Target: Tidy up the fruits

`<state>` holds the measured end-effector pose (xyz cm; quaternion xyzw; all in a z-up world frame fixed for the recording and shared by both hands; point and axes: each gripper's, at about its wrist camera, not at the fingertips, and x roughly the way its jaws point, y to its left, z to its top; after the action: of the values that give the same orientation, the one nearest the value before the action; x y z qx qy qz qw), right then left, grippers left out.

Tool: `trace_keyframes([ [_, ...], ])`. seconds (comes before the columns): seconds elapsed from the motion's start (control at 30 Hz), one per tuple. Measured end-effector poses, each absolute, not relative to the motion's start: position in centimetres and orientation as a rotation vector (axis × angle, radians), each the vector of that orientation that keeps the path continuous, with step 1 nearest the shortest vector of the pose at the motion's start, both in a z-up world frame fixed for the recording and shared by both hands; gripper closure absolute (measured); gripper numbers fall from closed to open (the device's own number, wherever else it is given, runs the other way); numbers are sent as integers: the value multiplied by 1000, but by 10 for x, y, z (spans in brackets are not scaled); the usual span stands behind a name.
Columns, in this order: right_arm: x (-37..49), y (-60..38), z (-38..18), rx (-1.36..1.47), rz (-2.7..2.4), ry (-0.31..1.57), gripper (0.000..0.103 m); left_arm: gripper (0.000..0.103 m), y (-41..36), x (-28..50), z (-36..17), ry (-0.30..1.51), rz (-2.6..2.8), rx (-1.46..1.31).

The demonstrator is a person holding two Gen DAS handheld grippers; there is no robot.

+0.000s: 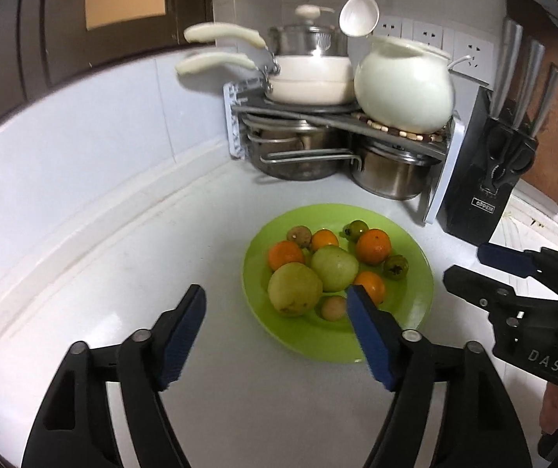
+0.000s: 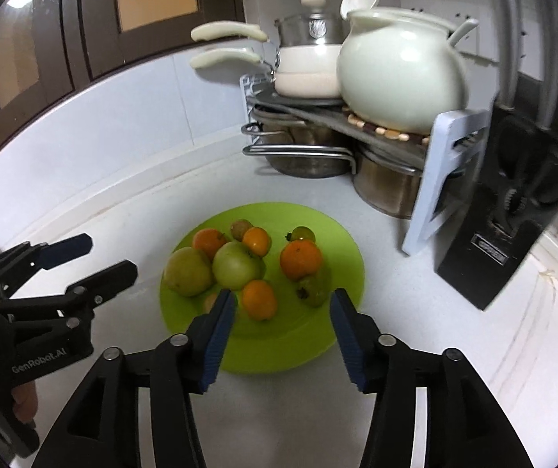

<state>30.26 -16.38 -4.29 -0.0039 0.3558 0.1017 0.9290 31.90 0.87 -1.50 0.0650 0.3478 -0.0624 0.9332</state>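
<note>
A lime-green plate (image 1: 407, 312) (image 2: 279, 351) lies on the white counter and carries the fruit. On it are two big pale green fruits (image 1: 294, 288) (image 2: 187, 271), several oranges (image 1: 374, 245) (image 2: 300, 259), small dark green fruits (image 1: 396, 266) (image 2: 312, 290) and small brownish ones (image 1: 299, 235). My left gripper (image 1: 277, 294) (image 2: 109, 253) hangs open over the plate's near left edge with nothing between its fingers. Over the plate's near edge my right gripper (image 2: 283, 298) (image 1: 466, 263) also stands open and empty; an orange (image 2: 258, 299) lies just beyond its left fingertip.
Behind the plate stands a grey corner rack (image 1: 318, 111) with steel pots below, cream pans and a white jar (image 1: 404, 85) on top. A black knife block (image 1: 486, 179) stands at the right. A white spoon (image 1: 359, 15) hangs above. Tiled wall curves along the left.
</note>
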Motion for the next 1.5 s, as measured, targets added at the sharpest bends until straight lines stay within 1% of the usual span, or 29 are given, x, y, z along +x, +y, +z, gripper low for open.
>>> trace_keyframes([
  [0.07,291,-163,-40,0,193,717,47,22,8,309,-11,687,-131,155],
  [0.1,284,-162,-38,3,181,709,46,18,9,303,-9,675,-131,166],
  [0.13,277,-161,-37,4,170,703,45,16,9,298,-6,668,-130,172],
  [0.3,245,-156,-30,10,124,675,40,10,17,272,3,632,-161,173],
  [0.43,220,-156,-24,13,102,652,36,8,19,249,8,623,-165,172],
  [0.53,206,-158,-19,17,109,640,35,6,18,234,10,619,-158,158],
  [0.63,190,-162,-12,-2,119,623,31,4,14,214,12,613,-129,141],
  [0.73,173,-168,-6,-23,135,616,31,1,9,189,14,601,-106,115],
  [0.83,156,-173,-2,-45,140,601,30,0,2,168,16,589,-96,111],
  [0.87,150,-175,-1,-48,147,597,28,0,0,161,17,587,-91,106],
  [1.17,96,-190,7,-48,164,577,21,0,-12,105,27,560,-75,84],
  [1.5,42,-198,11,-44,171,562,18,0,-19,52,33,537,-61,76],
])
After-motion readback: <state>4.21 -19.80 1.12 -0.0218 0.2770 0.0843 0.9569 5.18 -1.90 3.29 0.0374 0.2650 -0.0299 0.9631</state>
